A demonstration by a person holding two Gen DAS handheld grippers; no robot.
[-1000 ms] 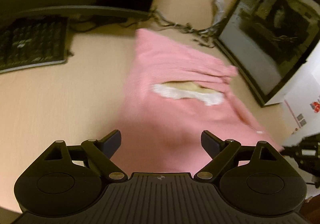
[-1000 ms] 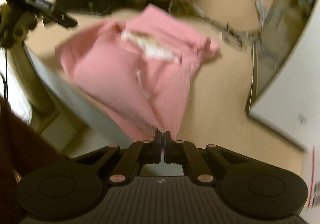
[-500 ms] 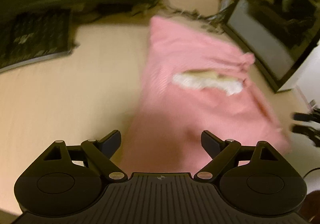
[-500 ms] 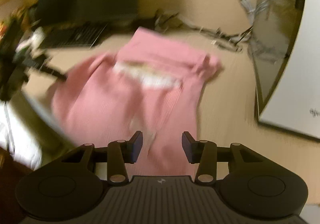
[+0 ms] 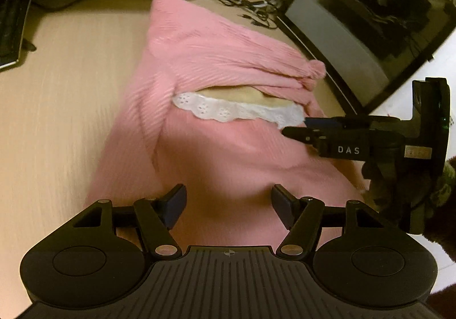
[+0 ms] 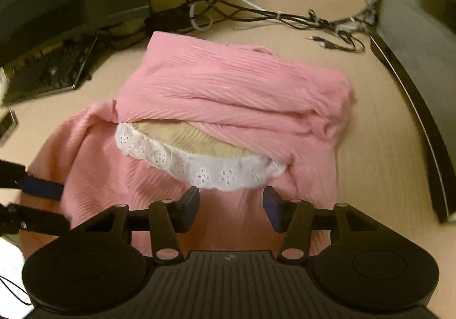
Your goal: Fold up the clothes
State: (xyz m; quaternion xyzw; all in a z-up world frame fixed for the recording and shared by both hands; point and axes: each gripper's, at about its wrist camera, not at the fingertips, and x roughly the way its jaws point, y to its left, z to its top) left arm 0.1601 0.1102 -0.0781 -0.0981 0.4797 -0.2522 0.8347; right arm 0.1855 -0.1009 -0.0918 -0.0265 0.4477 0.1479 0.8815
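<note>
We see a pale wooden desk with the pink garment spread across its middle, partly folded: a ribbed upper layer lies doubled over toward the far side, bunched at its right end. Below that fold a white lace trim curves across the cloth, edging a beige lining. Behind the garment a monitor leans at the right, a dark keyboard sits at the left, and a tangle of cables runs along the back edge.

Our left gripper hovers low over the near part of the pink cloth, pointing forward, its fingers spread wide with nothing between them. Our right gripper is likewise released, fingers apart, poised just short of the lace trim and aimed at it from the near side. From the left wrist view it reaches in sideways from the right, level with the lace, and the hand behind it seems to wear a dark glove or sleeve, though blur makes that uncertain. Neither gripper grasps fabric.
</note>
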